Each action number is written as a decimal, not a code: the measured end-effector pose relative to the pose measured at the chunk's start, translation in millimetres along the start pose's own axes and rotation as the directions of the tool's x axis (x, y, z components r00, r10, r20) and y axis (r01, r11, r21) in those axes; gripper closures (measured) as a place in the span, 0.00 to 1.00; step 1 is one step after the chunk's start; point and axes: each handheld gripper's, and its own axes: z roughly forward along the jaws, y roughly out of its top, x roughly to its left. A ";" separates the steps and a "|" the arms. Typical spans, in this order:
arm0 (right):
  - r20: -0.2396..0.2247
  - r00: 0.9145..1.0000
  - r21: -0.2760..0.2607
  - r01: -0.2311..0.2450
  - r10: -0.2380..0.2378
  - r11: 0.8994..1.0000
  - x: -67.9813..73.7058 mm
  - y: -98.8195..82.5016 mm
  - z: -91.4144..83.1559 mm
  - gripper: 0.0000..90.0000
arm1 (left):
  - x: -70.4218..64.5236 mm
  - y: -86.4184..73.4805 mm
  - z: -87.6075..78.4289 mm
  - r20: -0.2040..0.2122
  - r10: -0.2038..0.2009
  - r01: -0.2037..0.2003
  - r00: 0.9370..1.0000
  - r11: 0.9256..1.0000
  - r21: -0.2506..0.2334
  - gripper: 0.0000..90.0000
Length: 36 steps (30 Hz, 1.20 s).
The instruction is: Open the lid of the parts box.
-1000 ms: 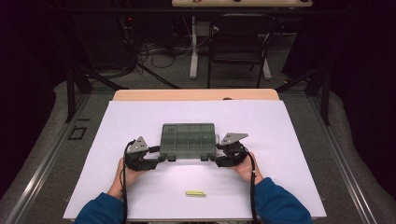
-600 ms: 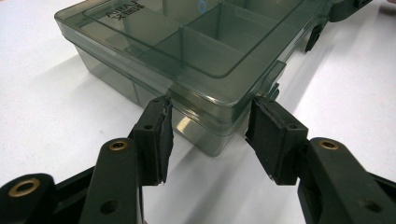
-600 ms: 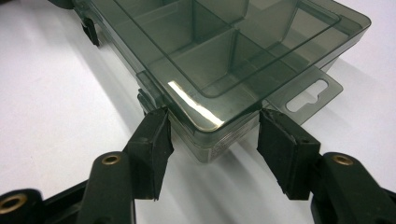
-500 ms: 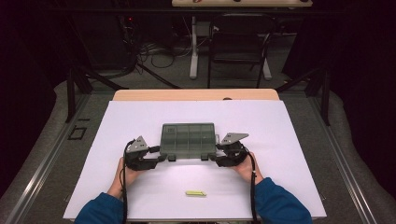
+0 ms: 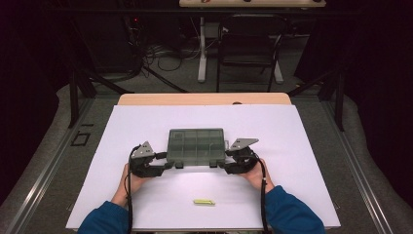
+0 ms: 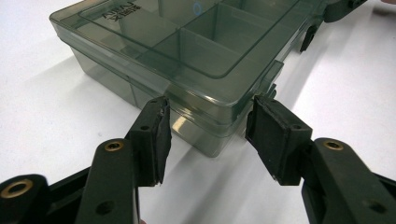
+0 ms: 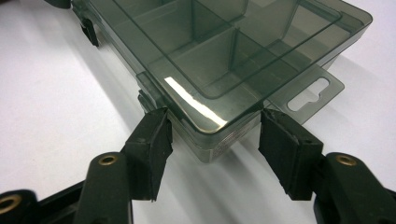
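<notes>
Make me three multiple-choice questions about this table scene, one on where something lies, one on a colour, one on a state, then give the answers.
1. Where does the small yellow-green stick lie?
A. inside the box
B. on the white sheet nearer the person than the box
C. on the floor

2. What colour is the compartment box?
A. smoky translucent grey-green
B. bright red
C. opaque white

3. How is the box's lid?
A. taken off
B. standing upright
C. down on the box

Answers: 1 B, the high view shows it between the sleeves. 2 A, the dividers show through the plastic. 3 C, both gripper views show the lid lying flat on the base.
</notes>
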 end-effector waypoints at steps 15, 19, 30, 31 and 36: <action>0.007 1.000 0.006 -0.013 0.013 1.000 1.1 0.5 -0.5 0.48 | 1.1 0.4 0.0 0.004 -0.031 0.031 1.000 1.000 -0.004 0.55; 0.001 1.000 -0.001 -0.028 0.028 1.000 0.5 0.2 -0.5 0.48 | 3.3 0.6 -0.4 0.017 -0.048 0.048 0.999 0.999 -0.008 0.56; -0.009 0.999 -0.008 -0.042 0.042 0.999 -0.7 -0.4 -0.7 0.48 | 2.6 1.3 -0.6 0.012 -0.051 0.051 0.999 0.999 -0.002 0.56; -0.009 0.999 0.003 -0.031 0.031 1.000 -0.8 0.0 -1.3 0.49 | 2.2 1.7 -0.6 0.009 -0.047 0.047 0.999 0.999 0.001 0.55; -0.011 1.000 0.012 -0.023 0.023 1.000 0.0 0.3 -3.0 0.48 | 0.3 3.0 0.7 0.000 -0.030 0.030 1.000 0.999 0.012 0.50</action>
